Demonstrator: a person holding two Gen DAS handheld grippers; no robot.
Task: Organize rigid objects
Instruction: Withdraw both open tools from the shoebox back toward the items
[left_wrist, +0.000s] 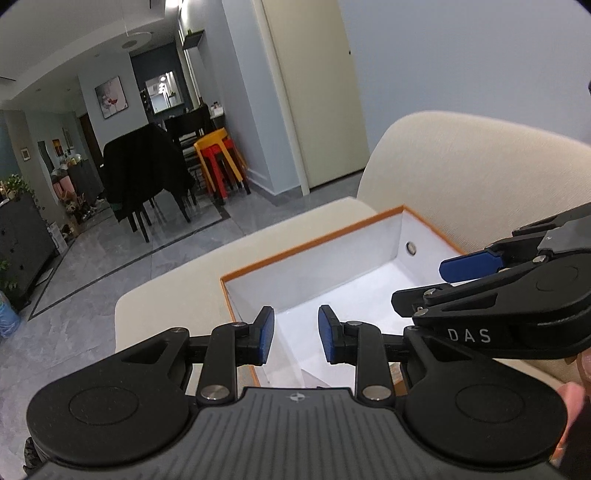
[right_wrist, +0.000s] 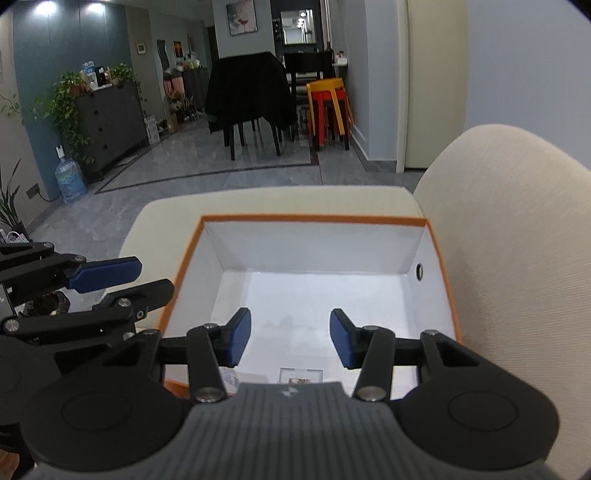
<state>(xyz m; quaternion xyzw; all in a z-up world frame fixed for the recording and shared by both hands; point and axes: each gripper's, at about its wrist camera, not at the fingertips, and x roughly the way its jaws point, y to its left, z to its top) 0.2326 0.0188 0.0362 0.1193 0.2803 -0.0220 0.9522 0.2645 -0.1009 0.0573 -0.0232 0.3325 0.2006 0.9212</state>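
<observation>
An open box with an orange rim (right_wrist: 314, 218) and white inside lies on a cream sofa seat (right_wrist: 166, 210). My right gripper (right_wrist: 290, 338) hovers over its near end, blue pads apart with nothing between them. Just below the pads a small clear-cased card (right_wrist: 301, 376) rests on the box floor. My left gripper (left_wrist: 295, 334) hangs over the box's near left corner (left_wrist: 225, 280), open and empty too. Each gripper shows in the other's view: the right gripper (left_wrist: 443, 280) at the right edge, the left gripper (right_wrist: 155, 277) at the left edge beside the box.
The sofa's backrest (right_wrist: 509, 229) rises right of the box. A dark lumpy object (right_wrist: 48, 304) lies on the seat under the left gripper. Beyond the sofa are grey floor tiles, a draped dining chair (right_wrist: 251, 96), stacked stools (right_wrist: 328, 107), a dark cabinet (right_wrist: 110, 122) and a water jug (right_wrist: 70, 181).
</observation>
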